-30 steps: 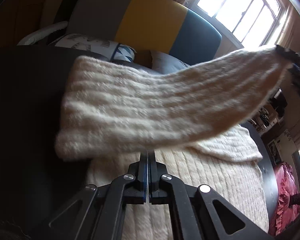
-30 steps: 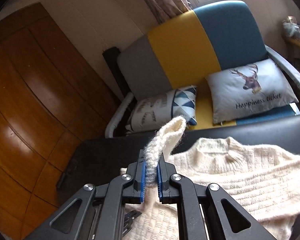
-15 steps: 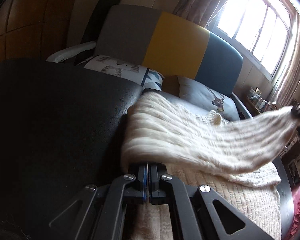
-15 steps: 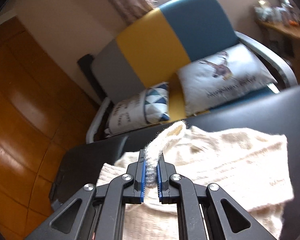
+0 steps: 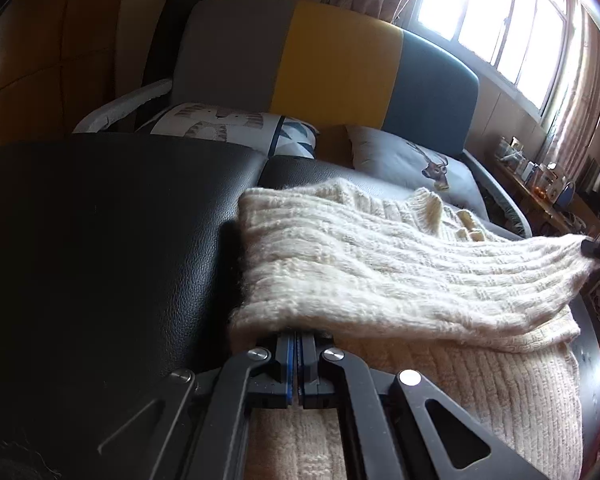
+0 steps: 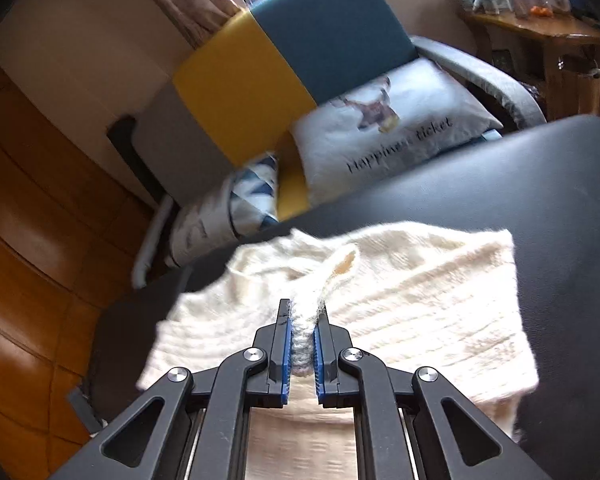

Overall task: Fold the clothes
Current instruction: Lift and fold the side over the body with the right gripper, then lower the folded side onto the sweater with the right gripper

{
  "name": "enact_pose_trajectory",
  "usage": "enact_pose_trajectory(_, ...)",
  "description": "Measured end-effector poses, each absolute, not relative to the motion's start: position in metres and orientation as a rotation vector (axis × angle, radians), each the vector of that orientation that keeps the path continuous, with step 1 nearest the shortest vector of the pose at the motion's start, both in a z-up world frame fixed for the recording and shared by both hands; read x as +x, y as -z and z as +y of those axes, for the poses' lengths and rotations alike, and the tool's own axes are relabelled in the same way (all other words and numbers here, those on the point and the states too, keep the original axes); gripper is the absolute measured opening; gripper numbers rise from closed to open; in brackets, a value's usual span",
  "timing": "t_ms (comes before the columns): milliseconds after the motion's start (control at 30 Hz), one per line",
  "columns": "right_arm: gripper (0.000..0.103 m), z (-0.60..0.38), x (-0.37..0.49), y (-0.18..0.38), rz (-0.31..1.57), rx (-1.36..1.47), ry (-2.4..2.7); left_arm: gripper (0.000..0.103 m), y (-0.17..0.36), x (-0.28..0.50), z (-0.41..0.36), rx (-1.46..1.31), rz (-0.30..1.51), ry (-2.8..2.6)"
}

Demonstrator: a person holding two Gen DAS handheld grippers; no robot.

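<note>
A cream ribbed knit sweater (image 5: pixel 380 272) lies on a black padded table (image 5: pixel 100 240). Its folded-over flap stretches from my left gripper (image 5: pixel 297 334) across to the right, where the other gripper's tip (image 5: pixel 592 248) holds its far end. My left gripper is shut on the flap's near edge, low over the sweater's body. In the right wrist view my right gripper (image 6: pixel 302 332) is shut on a bunched cream edge of the sweater (image 6: pixel 400 292), just above the garment. The neck opening (image 6: pixel 344 264) shows beyond the fingers.
Behind the table stands a grey, yellow and teal sofa (image 5: pixel 332 72) with a deer cushion (image 6: pixel 392 132) and a triangle-patterned cushion (image 5: pixel 228 124). Wooden panelling (image 6: pixel 32 240) is on the left. A cluttered wooden side table (image 6: pixel 540 20) stands at the right under a bright window (image 5: pixel 496 20).
Both grippers have come down toward the table with the sweater's flap. The flap, held high a second ago, now lies nearly flat over the sweater's body.
</note>
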State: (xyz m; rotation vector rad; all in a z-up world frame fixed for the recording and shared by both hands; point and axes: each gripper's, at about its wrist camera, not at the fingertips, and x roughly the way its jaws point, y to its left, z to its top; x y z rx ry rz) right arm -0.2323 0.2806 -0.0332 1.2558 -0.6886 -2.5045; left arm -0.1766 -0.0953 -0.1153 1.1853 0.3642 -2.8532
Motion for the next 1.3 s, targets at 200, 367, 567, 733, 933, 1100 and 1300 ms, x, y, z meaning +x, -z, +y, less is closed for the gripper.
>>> enact_pose_trajectory(200,0.009,0.28,-0.241,0.081,-0.624,1.413,2.471,0.0,0.112,-0.162,-0.098,1.09,0.39,2.825)
enact_pose_trajectory(367,0.009,0.281,-0.242,0.104,-0.612,1.474,2.463,0.0,0.112,-0.157,-0.104,1.064,0.453,2.812)
enact_pose_trajectory(567,0.009,0.281,-0.243,0.106,-0.605,1.475,2.467,0.0,0.117,-0.151,-0.112,1.069,0.574,2.788)
enact_pose_trajectory(733,0.009,0.277,-0.245,0.107,-0.62,1.472,2.455,0.001,0.125,-0.154,-0.118,1.135,0.72,2.821)
enact_pose_trajectory(933,0.009,0.261,-0.244,0.082,-0.611,1.335,2.44,0.002,0.119,-0.158,-0.109,1.072,0.606,2.803)
enact_pose_trajectory(1100,0.009,0.253,-0.252,0.108,-0.512,1.436,2.479,0.002,0.127,-0.154,-0.12,1.106,0.687,2.742)
enact_pose_trajectory(1300,0.01,0.259,-0.247,0.113,-0.448,1.433,2.529,0.004,0.126,-0.128,-0.109,1.271,0.634,2.825)
